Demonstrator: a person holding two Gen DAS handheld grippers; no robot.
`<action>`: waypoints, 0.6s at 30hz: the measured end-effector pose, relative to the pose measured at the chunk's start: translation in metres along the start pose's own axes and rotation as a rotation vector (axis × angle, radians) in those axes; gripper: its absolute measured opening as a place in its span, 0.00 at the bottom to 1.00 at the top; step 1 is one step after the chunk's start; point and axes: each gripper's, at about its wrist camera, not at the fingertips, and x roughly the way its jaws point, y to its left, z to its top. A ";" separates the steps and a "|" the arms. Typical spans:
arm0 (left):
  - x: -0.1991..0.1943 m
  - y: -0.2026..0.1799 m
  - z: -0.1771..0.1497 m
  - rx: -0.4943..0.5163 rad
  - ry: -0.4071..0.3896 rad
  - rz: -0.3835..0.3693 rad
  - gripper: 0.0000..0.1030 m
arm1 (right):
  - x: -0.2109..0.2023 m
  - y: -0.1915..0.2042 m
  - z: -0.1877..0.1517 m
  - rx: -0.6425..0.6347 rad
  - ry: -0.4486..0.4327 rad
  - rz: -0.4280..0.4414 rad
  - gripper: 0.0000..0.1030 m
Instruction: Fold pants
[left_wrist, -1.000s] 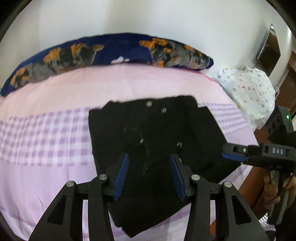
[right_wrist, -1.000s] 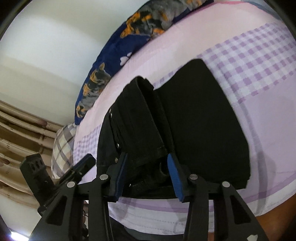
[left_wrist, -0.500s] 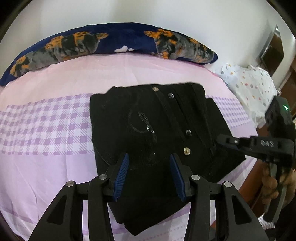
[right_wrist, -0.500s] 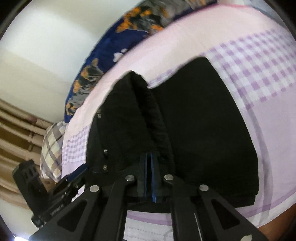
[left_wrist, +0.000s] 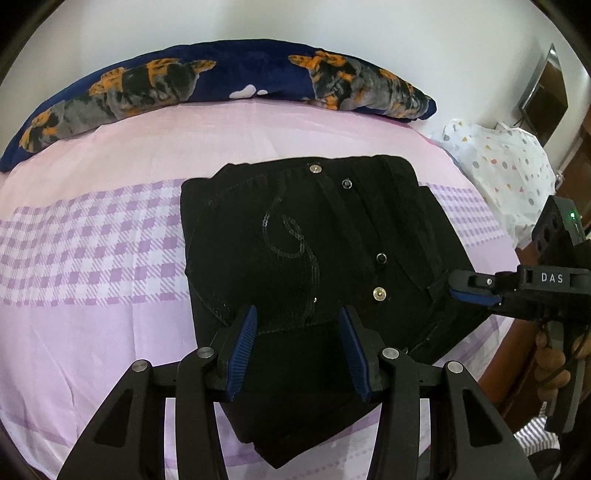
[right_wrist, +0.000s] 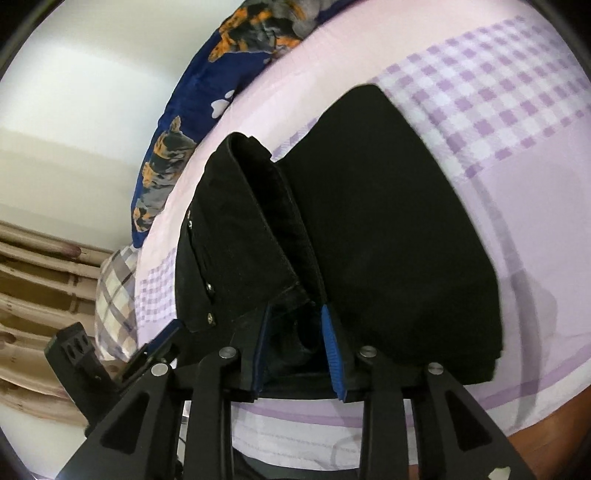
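Observation:
Black pants (left_wrist: 314, 240) lie folded on the pink bed sheet (left_wrist: 92, 240), studs and a stitched pocket swirl facing up. My left gripper (left_wrist: 299, 312) hovers open over their near edge, with the fabric below the fingers and not pinched. My right gripper (right_wrist: 295, 312) is at the pants' (right_wrist: 388, 240) side edge and its jaws are opening. A raised fold of the waistband (right_wrist: 243, 221) runs down between the blue pads (right_wrist: 330, 343) without being pressed. The left wrist view shows the right gripper (left_wrist: 472, 291) at the pants' right edge, held by a hand (left_wrist: 550, 365).
A dark blue pillow with a dog print (left_wrist: 221, 85) lies along the far side by the wall. A white dotted bundle (left_wrist: 506, 166) sits at the right end of the bed. A plaid pillow (right_wrist: 114, 288) and beige curtain (right_wrist: 37, 277) are beyond the left gripper (right_wrist: 155, 354).
The right gripper shut on the raised fold half a second ago and its jaws have parted again. The top layer now lies flatter. The left gripper stays open over the near edge.

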 end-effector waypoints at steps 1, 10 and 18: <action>0.001 0.000 -0.001 0.000 0.004 0.000 0.46 | 0.001 0.001 0.000 -0.004 0.000 -0.003 0.27; 0.008 0.002 -0.006 0.003 0.020 0.004 0.46 | -0.001 0.007 0.005 -0.025 0.027 0.017 0.27; 0.009 0.004 -0.007 -0.011 0.016 -0.010 0.46 | 0.016 0.003 0.010 0.011 0.007 0.045 0.30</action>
